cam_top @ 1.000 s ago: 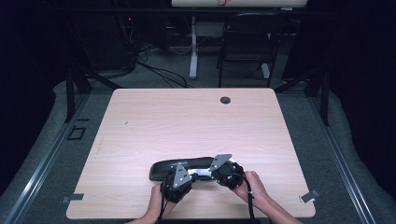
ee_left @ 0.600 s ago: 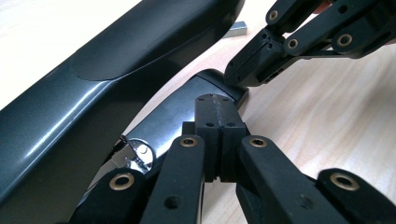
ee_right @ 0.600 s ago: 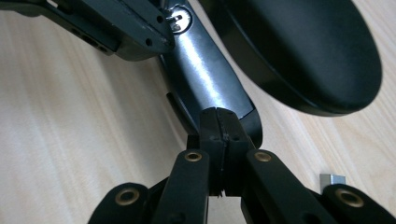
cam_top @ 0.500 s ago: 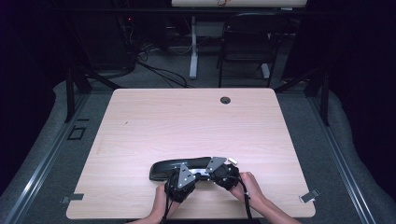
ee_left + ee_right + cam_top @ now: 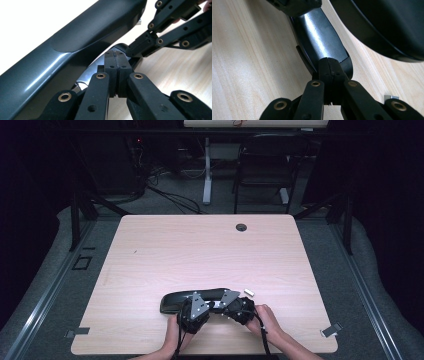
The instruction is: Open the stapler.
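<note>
Both grippers work at a long black case (image 5: pixel 175 301) lying near the table's (image 5: pixel 150 250) front edge. Left gripper (image 5: pixel 114 53) and right gripper (image 5: pixel 329 65) have jaws pressed together, tips against what looks like its open shiny lower part. Next probably calls for levering or closing it. Dark room, chair (image 5: pixel 265 165) behind.

From here the bench (image 5: pixel 150 260) reads as pale wood-grain laminate, smooth and matt, with fine streaks running along it. The long dark case (image 5: pixel 75 45) looks like hard plastic with a satin sheen; light slides off its curved flank. Under it lies a glossier strip (image 5: pixel 319 35), possibly polished metal, though I can't be sure. My left claw (image 5: pixel 117 56) and right claw (image 5: pixel 329 66) are matt black plastic with brass-coloured rivets.
</note>
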`<action>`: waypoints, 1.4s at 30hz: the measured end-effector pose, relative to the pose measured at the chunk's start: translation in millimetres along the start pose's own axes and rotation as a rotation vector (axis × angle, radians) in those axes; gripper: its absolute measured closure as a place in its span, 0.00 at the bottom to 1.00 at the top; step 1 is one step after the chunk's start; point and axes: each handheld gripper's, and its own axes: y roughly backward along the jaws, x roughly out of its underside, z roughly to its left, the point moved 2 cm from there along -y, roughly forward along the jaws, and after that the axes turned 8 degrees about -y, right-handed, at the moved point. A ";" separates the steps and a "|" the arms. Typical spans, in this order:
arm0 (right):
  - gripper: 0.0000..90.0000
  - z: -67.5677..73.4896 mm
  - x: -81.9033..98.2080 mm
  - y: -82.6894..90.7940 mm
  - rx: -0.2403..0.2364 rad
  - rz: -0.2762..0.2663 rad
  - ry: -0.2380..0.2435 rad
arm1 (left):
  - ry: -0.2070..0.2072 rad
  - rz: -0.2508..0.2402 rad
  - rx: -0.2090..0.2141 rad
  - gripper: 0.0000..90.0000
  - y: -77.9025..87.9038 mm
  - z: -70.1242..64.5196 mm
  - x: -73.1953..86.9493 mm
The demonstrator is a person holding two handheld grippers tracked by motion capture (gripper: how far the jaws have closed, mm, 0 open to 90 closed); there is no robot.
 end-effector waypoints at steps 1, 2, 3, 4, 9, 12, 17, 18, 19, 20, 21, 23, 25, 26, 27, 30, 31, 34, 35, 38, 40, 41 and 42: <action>1.00 -0.7 0.0 0.9 0.002 0.010 0.007 | 0.001 0.000 -0.005 1.00 -0.1 0.5 0.0; 1.00 -0.6 0.4 0.4 -0.002 0.001 -0.001 | 0.002 -0.003 -0.007 1.00 -0.3 0.9 0.1; 1.00 -1.1 0.5 0.9 0.001 0.004 0.002 | 0.002 -0.006 -0.005 1.00 -0.5 1.4 0.1; 1.00 -0.7 0.9 0.2 -0.004 -0.006 -0.007 | 0.003 -0.008 -0.002 1.00 -1.0 1.6 0.3; 0.99 -1.6 1.8 0.6 -0.002 -0.014 -0.001 | 0.009 -0.019 -0.003 0.99 -3.1 1.1 0.9; 1.00 -0.2 2.6 -1.3 0.003 -0.041 -0.002 | 0.010 -0.017 -0.007 0.99 -4.2 0.7 0.8; 1.00 -2.0 2.8 -1.6 0.003 -0.044 0.017 | 0.019 -0.022 -0.009 0.98 -6.6 -0.2 0.4; 1.00 -1.5 3.3 -2.6 0.001 -0.061 0.006 | 0.022 -0.023 -0.011 0.98 -7.0 -0.4 0.4; 1.00 -2.0 3.5 -2.3 -0.001 -0.057 0.013 | 0.028 -0.027 -0.014 0.98 -7.9 -0.6 0.5; 1.00 -1.9 3.9 -1.6 0.005 -0.053 0.020 | 0.029 -0.026 -0.015 0.98 -8.2 -0.5 0.4; 1.00 -1.3 4.3 -2.2 0.005 -0.062 0.017 | 0.031 -0.023 -0.016 0.98 -8.5 -0.5 0.5; 1.00 -0.9 4.5 -1.7 0.011 -0.058 0.039 | 0.041 -0.030 -0.024 0.98 -10.3 -1.1 0.6; 1.00 0.1 4.9 -2.0 0.020 -0.064 0.043 | 0.048 -0.033 -0.026 0.98 -11.3 -1.4 0.5; 1.00 0.7 5.1 -2.1 0.018 -0.067 0.045 | 0.053 -0.034 -0.024 0.98 -12.0 -1.6 0.5; 1.00 1.2 5.7 -2.3 0.027 -0.073 0.043 | 0.054 -0.034 -0.025 0.98 -12.5 -1.5 0.5; 1.00 1.3 6.3 -2.1 0.027 -0.075 0.052 | 0.074 -0.037 -0.027 0.99 -13.6 -1.5 0.3; 1.00 1.7 6.3 -2.5 0.022 -0.079 0.052 | 0.078 -0.039 -0.026 1.00 -13.7 -1.4 0.4; 1.00 2.7 7.0 -2.0 0.039 -0.078 0.062 | 0.092 -0.044 -0.022 1.00 -13.6 -1.6 0.5; 1.00 4.4 7.7 -3.6 0.043 -0.104 0.045 | 0.097 -0.045 -0.021 1.00 -13.7 -1.7 0.5; 1.00 4.7 8.1 -3.4 0.043 -0.103 0.043 | 0.110 -0.051 -0.016 1.00 -13.8 -1.8 0.1; 1.00 3.1 7.7 -1.9 0.042 -0.083 0.059 | 0.112 -0.054 -0.015 1.00 -13.8 -1.6 0.3; 1.00 3.0 7.8 -1.8 0.040 -0.082 0.057 | 0.110 -0.053 -0.016 1.00 -13.8 -1.6 0.3; 1.00 2.6 7.8 -1.4 0.043 -0.076 0.060 | 0.108 -0.052 -0.024 1.00 -13.8 -2.2 0.1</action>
